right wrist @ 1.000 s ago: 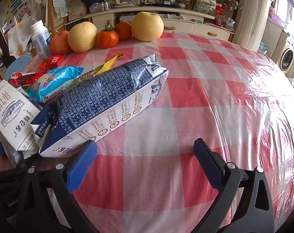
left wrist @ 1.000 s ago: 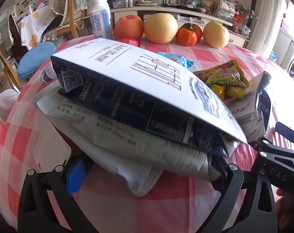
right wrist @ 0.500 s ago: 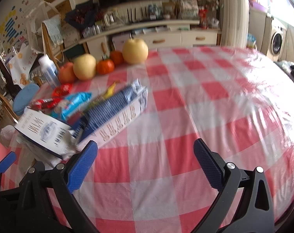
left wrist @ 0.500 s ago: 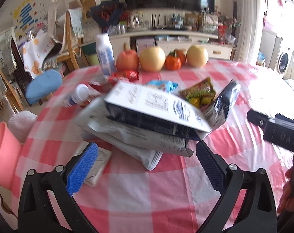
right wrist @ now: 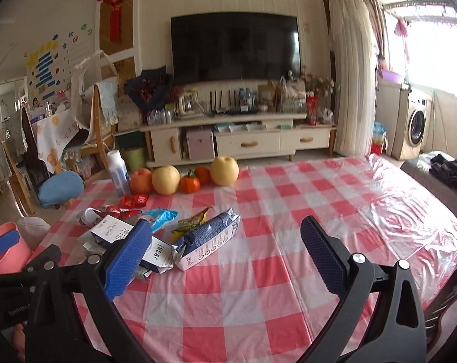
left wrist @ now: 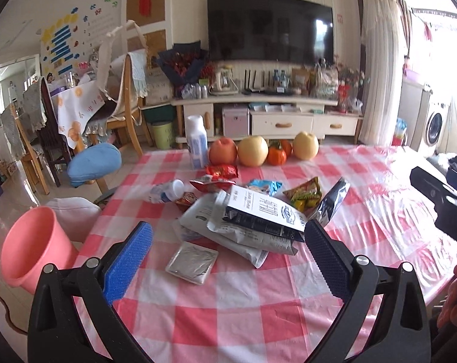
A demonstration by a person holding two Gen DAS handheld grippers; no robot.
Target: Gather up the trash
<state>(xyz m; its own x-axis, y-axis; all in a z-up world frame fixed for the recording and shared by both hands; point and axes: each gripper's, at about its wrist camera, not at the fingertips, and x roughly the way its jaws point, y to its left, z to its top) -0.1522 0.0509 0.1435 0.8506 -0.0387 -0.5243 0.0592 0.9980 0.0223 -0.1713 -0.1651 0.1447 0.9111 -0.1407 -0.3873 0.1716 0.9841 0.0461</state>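
Note:
A heap of trash lies on the red-checked table [left wrist: 258, 317]. It holds a white milk carton [left wrist: 264, 214] on top of a grey bag [left wrist: 228, 237], a silver foil packet [left wrist: 192, 261], a dark blue carton [left wrist: 334, 202], snack wrappers [left wrist: 304, 195] and a small tipped bottle [left wrist: 165, 192]. My left gripper [left wrist: 228, 260] hangs open above the table, short of the heap, holding nothing. My right gripper [right wrist: 225, 257] is open too and empty, with the blue carton [right wrist: 207, 239] just beyond its left finger [right wrist: 128, 257]. A pink bucket [left wrist: 32, 251] stands off the table's left edge.
A row of fruit [left wrist: 252, 151] and a white bottle [left wrist: 197, 142] stand at the table's far edge. Chairs [left wrist: 119, 112] and a blue cushion [left wrist: 94, 160] are at the left. A TV cabinet [right wrist: 243, 139] lies beyond. The other gripper [left wrist: 440, 202] shows at the right.
Both grippers have pulled back and risen from the heap. The cartons and bags that filled the left view now lie farther off on the table. Both stay open.

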